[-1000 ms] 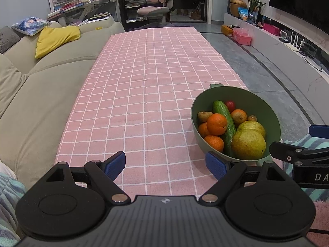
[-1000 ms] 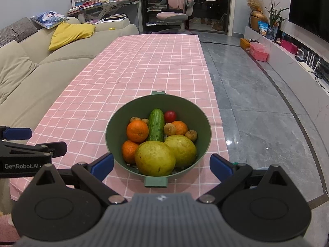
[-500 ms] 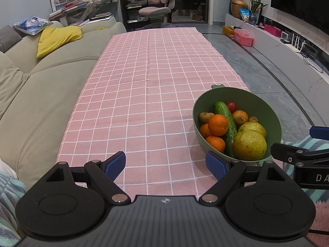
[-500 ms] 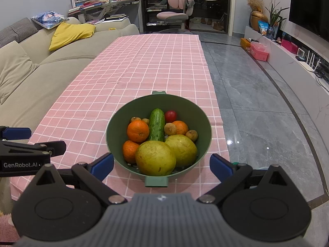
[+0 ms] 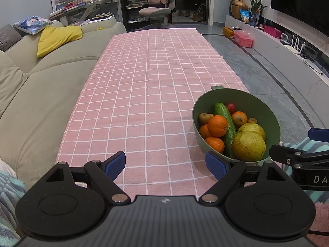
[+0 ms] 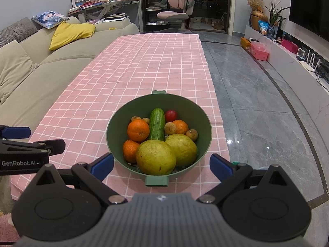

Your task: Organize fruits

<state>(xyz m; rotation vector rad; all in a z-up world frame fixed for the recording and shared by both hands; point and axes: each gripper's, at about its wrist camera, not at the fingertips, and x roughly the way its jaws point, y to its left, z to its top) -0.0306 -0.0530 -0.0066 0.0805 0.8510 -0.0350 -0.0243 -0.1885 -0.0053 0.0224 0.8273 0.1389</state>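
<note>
The right gripper is wide apart and holds nothing, and so is the left gripper. The left one has crept a little nearer the table. All the fruit sits in the round green plastic bowl on the near right of the pink checked cloth, either sorted already or waiting.

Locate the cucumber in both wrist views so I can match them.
Left wrist: cucumber lies right of centre, slanting in the green bowl.
Right wrist: cucumber is near centre, upright in the picture.
Shared landmark: the red tomato at its far end.
</note>
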